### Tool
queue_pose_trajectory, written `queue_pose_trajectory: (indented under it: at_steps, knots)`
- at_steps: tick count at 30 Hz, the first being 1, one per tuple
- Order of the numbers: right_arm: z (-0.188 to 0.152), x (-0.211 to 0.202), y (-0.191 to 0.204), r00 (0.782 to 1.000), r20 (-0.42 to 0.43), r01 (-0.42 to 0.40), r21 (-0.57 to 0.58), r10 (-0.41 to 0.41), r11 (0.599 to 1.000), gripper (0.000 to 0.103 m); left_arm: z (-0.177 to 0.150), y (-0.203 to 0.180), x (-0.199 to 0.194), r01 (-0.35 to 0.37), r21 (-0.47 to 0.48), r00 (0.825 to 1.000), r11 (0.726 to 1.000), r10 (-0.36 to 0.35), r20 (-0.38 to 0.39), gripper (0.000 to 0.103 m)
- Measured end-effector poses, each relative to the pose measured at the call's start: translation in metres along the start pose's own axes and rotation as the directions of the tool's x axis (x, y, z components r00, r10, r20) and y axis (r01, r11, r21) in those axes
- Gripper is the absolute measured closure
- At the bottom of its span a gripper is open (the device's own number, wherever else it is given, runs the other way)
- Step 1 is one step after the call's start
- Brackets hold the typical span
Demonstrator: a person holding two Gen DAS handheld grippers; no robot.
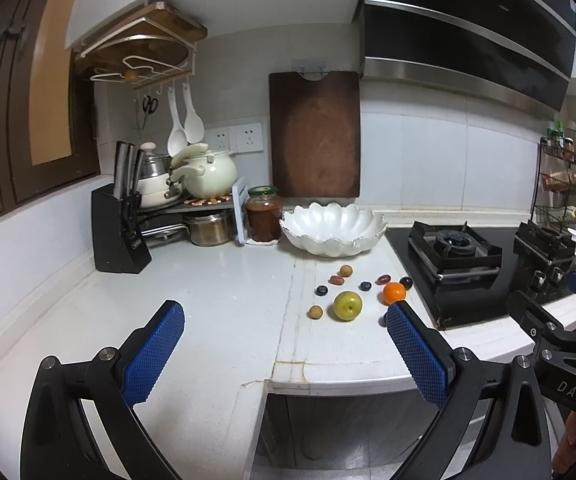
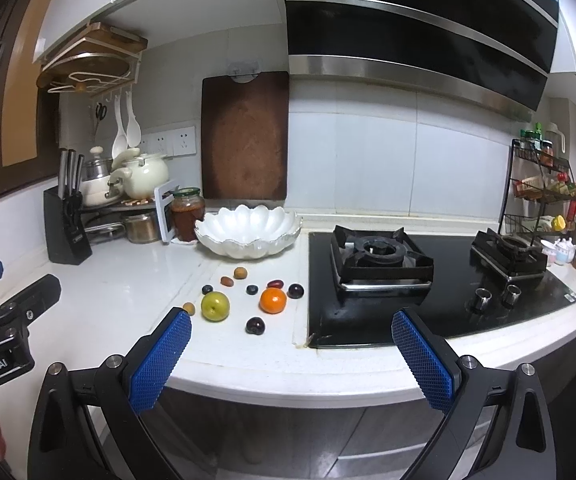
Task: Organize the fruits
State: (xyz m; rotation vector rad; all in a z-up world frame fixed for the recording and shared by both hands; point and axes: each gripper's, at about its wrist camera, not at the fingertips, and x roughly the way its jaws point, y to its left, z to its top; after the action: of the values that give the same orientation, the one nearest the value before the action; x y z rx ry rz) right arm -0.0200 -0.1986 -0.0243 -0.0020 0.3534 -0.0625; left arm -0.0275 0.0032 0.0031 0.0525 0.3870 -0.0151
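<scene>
White counter (image 2: 128, 288): fruits (image 2: 273, 300) ahead of both tongs (image 1: 284, 332) (image 2: 291, 338), spread wide, empty.

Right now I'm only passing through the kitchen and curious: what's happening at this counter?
A person holds two grippers, left gripper and right gripper, both open and empty, hovering at the counter's front edge. Small fruits, including a green apple and an orange, lie loose on the counter. The white bowl behind them looks empty. Nothing is gripped.
</scene>
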Motion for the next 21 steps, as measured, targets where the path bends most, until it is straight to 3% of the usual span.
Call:
queue_pose_trajectory:
  at_steps: [21]
  knots:
    - [0.0058,-0.0055,-0.0044,1.0,0.015,-0.001,0.003,0.001,1.0,0.001,0.0042,-0.0021,-0.0005,0.018,-0.012,1.0,1.0,-0.018,-0.004,0.0]
